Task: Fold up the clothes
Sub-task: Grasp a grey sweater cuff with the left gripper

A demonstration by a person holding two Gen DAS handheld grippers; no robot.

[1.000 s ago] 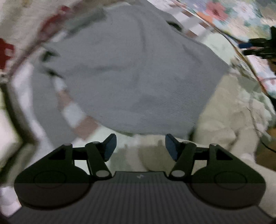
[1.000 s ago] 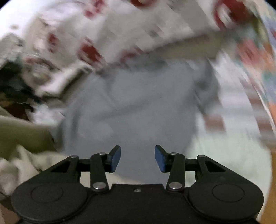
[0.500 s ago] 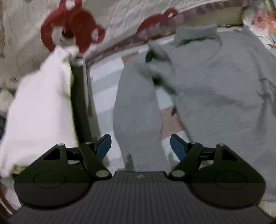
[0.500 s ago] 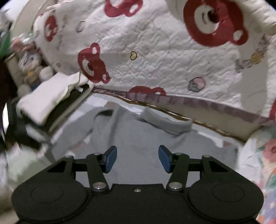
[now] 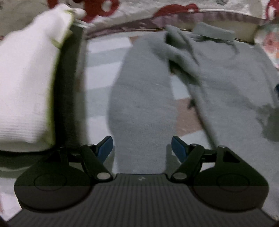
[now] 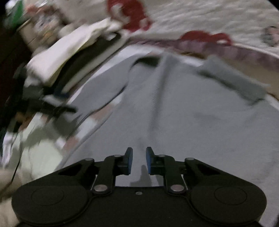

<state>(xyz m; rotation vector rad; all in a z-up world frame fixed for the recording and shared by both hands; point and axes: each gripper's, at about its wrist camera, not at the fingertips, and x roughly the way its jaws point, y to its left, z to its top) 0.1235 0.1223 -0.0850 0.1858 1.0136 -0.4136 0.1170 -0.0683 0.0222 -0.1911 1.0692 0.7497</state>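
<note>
One grey sweater lies flat on the striped bedding, collar toward 12 o'clock, long axis running 6 to 12; one sleeve stretches toward 6. Left gripper hangs spread wide over that sleeve. Right gripper has jaws narrowed, gap showing, gripping nothing.

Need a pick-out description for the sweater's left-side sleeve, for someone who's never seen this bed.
Start at the bear-print quilt along the bed's far edge. Below it the grey sweater lies spread out. Its sleeve is the long grey strip running toward the left gripper, between the sweater body and the folded white cloth.
</note>
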